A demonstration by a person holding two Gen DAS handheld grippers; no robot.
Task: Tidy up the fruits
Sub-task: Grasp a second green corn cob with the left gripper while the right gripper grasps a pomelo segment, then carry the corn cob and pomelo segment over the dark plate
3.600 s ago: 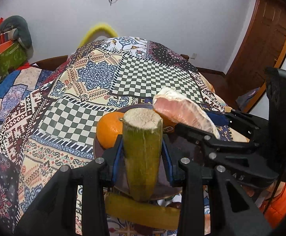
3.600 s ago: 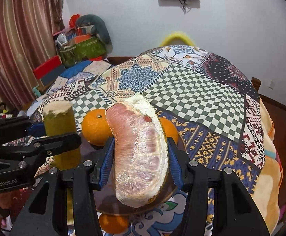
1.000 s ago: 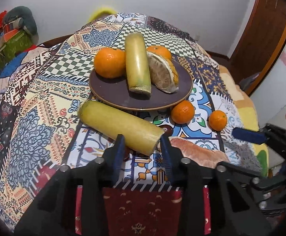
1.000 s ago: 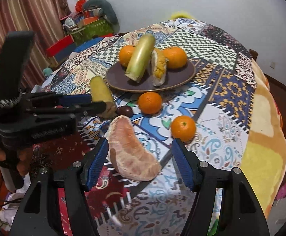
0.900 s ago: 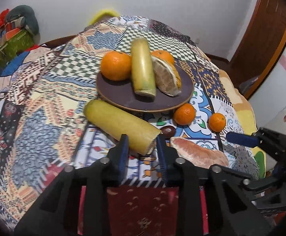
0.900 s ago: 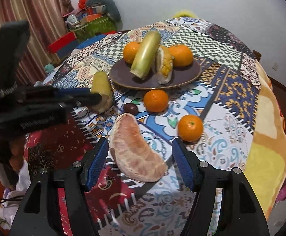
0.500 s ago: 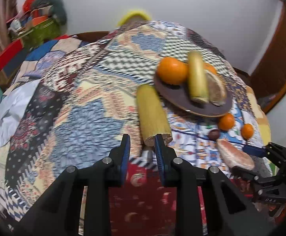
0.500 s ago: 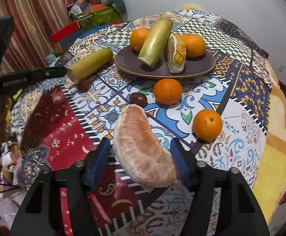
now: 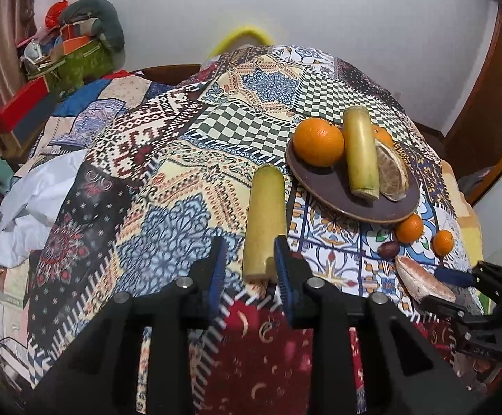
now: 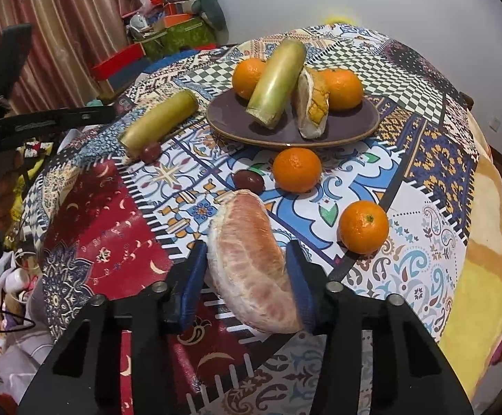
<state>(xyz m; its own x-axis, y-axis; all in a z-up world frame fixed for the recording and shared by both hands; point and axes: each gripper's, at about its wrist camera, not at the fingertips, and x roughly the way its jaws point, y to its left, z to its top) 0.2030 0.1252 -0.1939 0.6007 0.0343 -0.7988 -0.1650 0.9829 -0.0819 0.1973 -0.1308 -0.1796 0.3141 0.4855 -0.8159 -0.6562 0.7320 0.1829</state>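
Right gripper (image 10: 245,268) jaws just closing, grasping pomelo segment (image 10: 251,263) on patterned surface (image 10: 423,228), left gripper (image 9: 249,264) jaws released, just widening around sugarcane piece (image 9: 264,221) end, plate (image 10: 351,128) beyond

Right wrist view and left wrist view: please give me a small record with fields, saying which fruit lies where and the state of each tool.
plate: four pieces of fruit on it
loose oranges: two, on the cloth in front of the plate
left tool: open, its jaws have just been opening
cane piece: lies on the cloth, its near end between the left tool's jaws
right tool: shut on the pomelo segment, its jaws have just been closing
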